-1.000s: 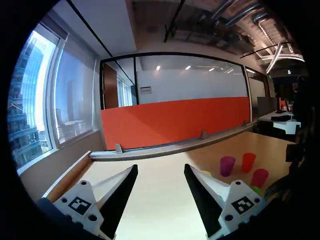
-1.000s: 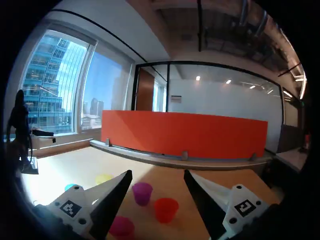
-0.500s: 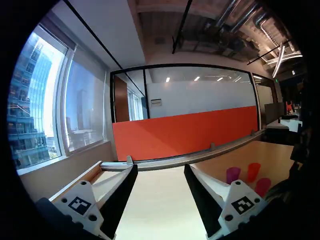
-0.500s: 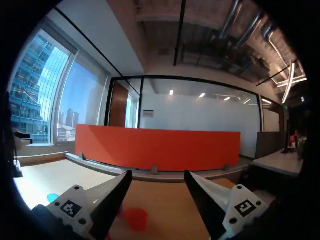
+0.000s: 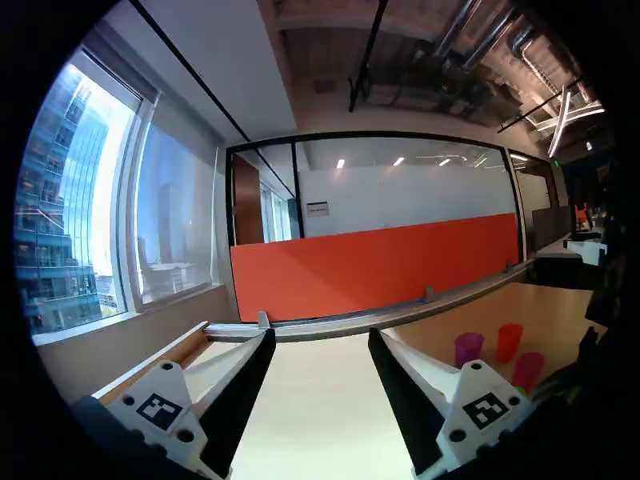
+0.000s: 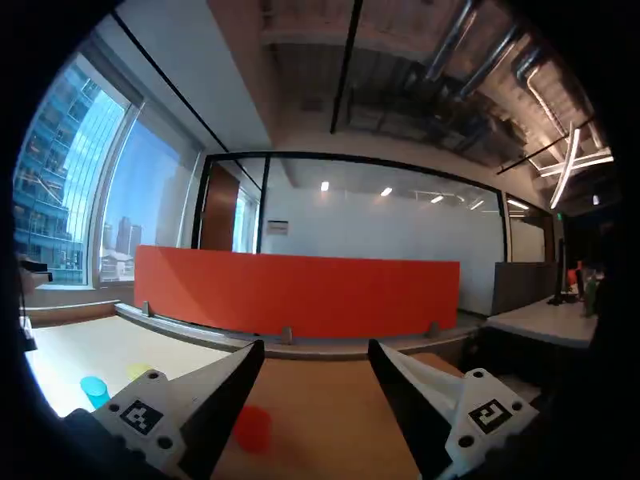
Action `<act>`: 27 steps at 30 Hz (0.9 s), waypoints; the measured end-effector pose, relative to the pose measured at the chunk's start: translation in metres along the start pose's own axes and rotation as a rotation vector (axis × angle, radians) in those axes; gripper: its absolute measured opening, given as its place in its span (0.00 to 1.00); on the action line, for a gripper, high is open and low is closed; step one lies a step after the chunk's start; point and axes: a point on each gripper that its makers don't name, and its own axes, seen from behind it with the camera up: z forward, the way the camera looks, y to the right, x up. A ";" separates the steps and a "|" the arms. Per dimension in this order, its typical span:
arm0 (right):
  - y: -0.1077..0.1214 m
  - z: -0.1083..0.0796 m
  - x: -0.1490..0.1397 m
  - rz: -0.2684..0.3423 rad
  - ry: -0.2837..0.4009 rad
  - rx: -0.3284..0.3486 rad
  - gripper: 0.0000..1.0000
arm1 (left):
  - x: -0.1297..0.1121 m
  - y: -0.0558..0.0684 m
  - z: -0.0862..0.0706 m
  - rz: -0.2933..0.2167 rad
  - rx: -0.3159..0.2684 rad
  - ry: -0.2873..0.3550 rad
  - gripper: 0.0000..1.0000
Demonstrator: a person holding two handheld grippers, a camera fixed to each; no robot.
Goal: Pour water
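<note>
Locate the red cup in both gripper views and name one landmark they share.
Left gripper view: the red cup stands at the right, on the table, between a purple cup and a pink cup.
Right gripper view: the red cup sits low, left of centre.
Shared landmark: the orange partition behind the table.

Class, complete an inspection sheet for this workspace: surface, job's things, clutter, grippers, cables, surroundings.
Surface: pale wooden table, bright with daylight.
Job's things: purple cup, orange cup and pink cup grouped together; blue cup beside yellow cup.
Clutter: nothing seen.
Grippers: left hand-held gripper open, empty; right hand-held gripper open, empty.
Cables: nothing seen.
Surroundings: orange partition behind the table, large windows, exposed ceiling pipes.
</note>
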 end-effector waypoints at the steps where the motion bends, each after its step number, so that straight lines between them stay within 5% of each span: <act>1: 0.001 0.000 -0.002 0.003 -0.002 -0.002 1.00 | -0.001 0.001 0.000 0.000 0.001 -0.001 0.85; 15: 0.008 -0.009 -0.030 -0.013 -0.025 -0.014 1.00 | -0.030 0.014 0.000 -0.036 0.021 -0.019 0.85; 27: 0.012 -0.013 -0.029 0.041 0.014 -0.025 1.00 | -0.055 0.019 0.003 -0.067 0.041 -0.027 0.85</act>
